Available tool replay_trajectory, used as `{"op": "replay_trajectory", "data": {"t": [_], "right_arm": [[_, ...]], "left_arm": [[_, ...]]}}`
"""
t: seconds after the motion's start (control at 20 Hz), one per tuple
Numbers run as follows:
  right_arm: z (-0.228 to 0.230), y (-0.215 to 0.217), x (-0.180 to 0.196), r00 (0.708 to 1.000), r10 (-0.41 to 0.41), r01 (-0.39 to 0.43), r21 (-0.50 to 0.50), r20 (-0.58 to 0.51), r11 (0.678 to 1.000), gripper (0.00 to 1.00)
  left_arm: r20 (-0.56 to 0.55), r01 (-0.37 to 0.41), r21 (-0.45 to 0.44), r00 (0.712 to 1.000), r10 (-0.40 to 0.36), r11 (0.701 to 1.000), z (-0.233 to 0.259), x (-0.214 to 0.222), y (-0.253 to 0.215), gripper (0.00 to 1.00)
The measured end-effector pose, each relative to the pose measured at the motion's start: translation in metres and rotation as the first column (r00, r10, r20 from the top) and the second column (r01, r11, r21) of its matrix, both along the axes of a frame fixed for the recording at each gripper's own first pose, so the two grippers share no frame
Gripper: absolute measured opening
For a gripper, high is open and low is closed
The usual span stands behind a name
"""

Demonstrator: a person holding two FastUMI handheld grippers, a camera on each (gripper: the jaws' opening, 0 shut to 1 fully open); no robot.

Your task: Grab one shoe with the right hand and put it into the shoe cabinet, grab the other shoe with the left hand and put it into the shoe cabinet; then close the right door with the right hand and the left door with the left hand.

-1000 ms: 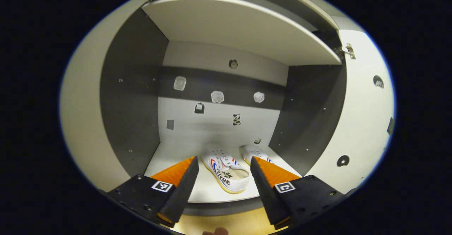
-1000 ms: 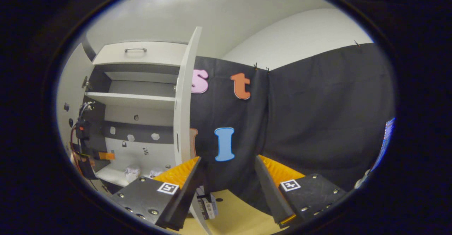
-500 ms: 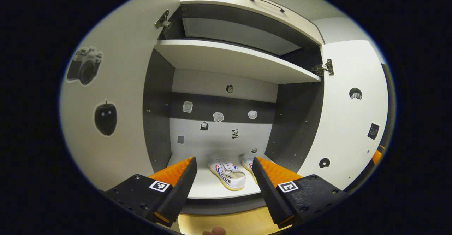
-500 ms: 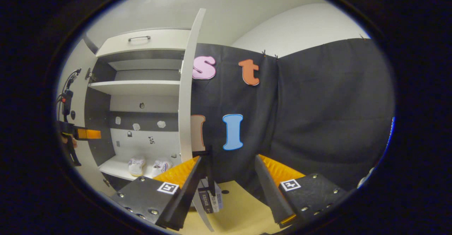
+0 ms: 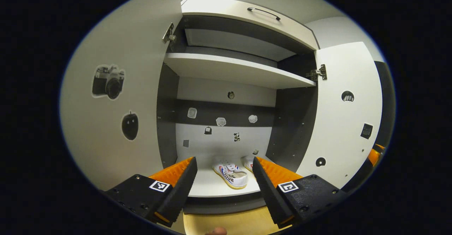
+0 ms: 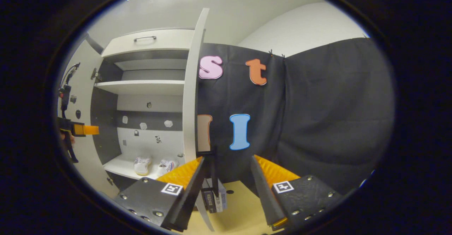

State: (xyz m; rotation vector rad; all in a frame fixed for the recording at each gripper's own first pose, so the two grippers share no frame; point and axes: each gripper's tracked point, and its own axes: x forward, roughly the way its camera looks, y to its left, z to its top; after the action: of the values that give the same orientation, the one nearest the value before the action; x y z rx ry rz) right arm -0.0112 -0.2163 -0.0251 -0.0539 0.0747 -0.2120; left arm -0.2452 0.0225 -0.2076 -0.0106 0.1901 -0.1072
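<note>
Two white shoes with red and blue stripes point(image 5: 231, 174) stand side by side on the shoe cabinet's bottom shelf point(image 5: 208, 187). They lie ahead of my open left gripper point(image 5: 224, 161), which holds nothing and is outside the cabinet. The left door point(image 5: 116, 122) and right door point(image 5: 344, 122) are both swung open. In the right gripper view, the shoes point(image 6: 142, 165) sit low on the left. The right door point(image 6: 192, 86) is edge-on, just beyond my open, empty right gripper point(image 6: 226, 158). The left gripper point(image 6: 76, 129) hangs farther off by the left door.
An upper shelf point(image 5: 236, 69) spans the cabinet, with a handled drawer front point(image 5: 247, 16) above it. Small stickers dot the back panel point(image 5: 220, 122). A yellowish floor point(image 6: 240, 210) lies below. Small dark boxes point(image 6: 213, 199) stand at the foot of the right door.
My left gripper has drawn back from the cabinet, so the shoes look smaller and both doors come into sight. My right gripper has edged nearer the right door's edge.
</note>
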Motion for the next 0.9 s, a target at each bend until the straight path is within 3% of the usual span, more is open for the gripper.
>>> {"op": "replay_trajectory", "data": {"t": [0.15, 0.2, 0.25, 0.45, 0.9], "right_arm": [[0.0, 0.008, 0.0, 0.999, 0.032, -0.032, 0.005, -0.013, 0.999, 0.78], [-0.001, 0.012, -0.001, 0.999, 0.042, -0.042, 0.006, -0.012, 0.999, 0.78], [-0.001, 0.016, -0.001, 0.999, 0.053, -0.053, 0.006, -0.013, 0.999, 0.78], [-0.001, 0.042, 0.0, 0.994, 0.113, -0.113, 0.013, -0.015, 0.994, 0.78], [-0.005, 0.081, 0.006, 0.982, 0.19, -0.189, 0.028, -0.015, 0.982, 0.78]], "left_arm": [[0.015, 0.013, -0.001, 1.0, -0.013, 1.0, 0.008, -0.006, -0.003, 0.95], [0.022, 0.017, 0.007, 1.0, -0.017, 1.0, 0.01, -0.008, -0.003, 1.0], [0.03, 0.023, 0.013, 0.999, -0.023, 1.0, 0.013, -0.01, -0.003, 0.95], [0.043, 0.042, 0.011, 0.998, -0.042, 0.999, 0.021, -0.016, -0.004, 0.95], [0.047, 0.01, 0.007, 0.999, -0.01, 1.0, 0.034, -0.051, 0.019, 0.95]]}}
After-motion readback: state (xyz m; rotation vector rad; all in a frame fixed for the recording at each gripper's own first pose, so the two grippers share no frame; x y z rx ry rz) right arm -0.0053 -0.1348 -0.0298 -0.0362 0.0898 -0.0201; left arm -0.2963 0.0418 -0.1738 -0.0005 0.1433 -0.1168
